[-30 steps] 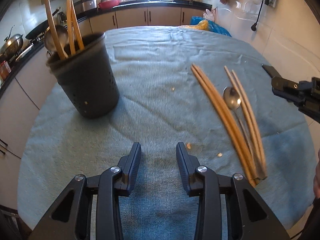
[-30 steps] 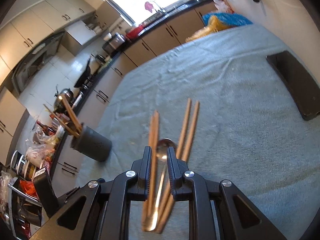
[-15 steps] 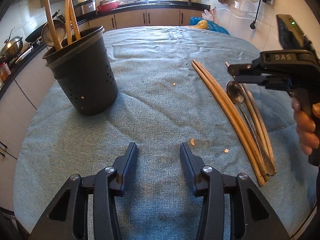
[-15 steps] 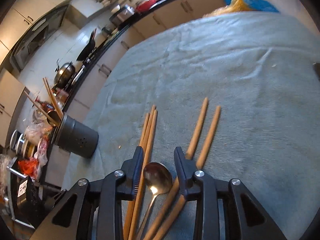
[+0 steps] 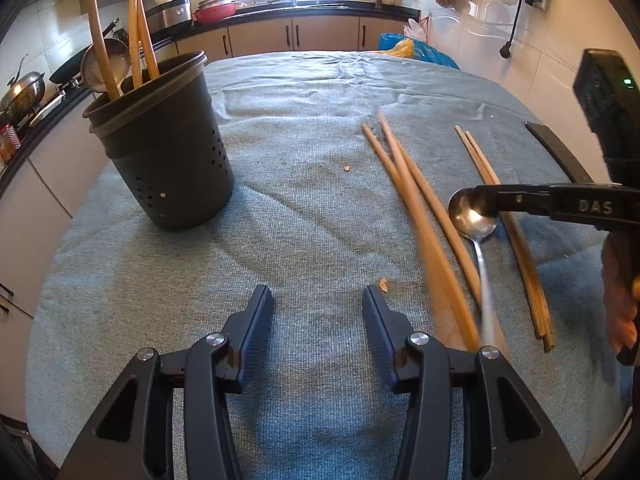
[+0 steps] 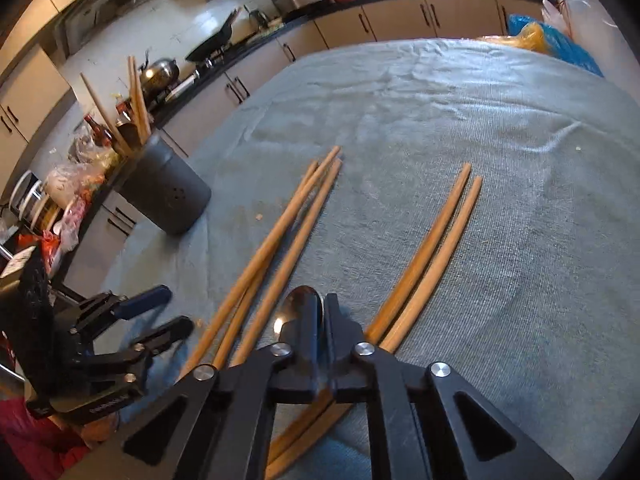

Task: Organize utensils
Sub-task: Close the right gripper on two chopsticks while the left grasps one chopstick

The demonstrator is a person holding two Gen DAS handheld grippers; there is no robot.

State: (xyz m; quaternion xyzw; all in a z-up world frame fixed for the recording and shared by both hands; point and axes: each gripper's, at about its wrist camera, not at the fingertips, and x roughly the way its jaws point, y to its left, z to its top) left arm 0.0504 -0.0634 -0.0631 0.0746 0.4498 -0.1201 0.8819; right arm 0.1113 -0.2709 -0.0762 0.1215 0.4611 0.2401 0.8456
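Observation:
A dark perforated utensil holder [image 5: 164, 160] stands at the left of the table with wooden chopsticks and a ladle in it; it also shows in the right wrist view [image 6: 168, 196]. Several long wooden chopsticks [image 5: 416, 208] lie on the grey cloth, and a second pair [image 5: 504, 232] lies further right. My right gripper [image 6: 316, 312] is shut on the bowl of a metal spoon [image 5: 472, 216] and holds it tilted just above the cloth. My left gripper [image 5: 318, 312] is open and empty above the cloth near the front edge.
A black flat object [image 5: 556, 152] lies at the table's right edge. Small crumbs [image 5: 346, 168] dot the cloth. Kitchen counters [image 5: 304, 32] with pots and a wok run behind and to the left. A blue bag [image 5: 416, 48] sits past the far edge.
My right gripper came down over the spoon, closed on its bowl and lifted it. The left group of chopsticks has shifted. My left gripper stayed open and moved slightly.

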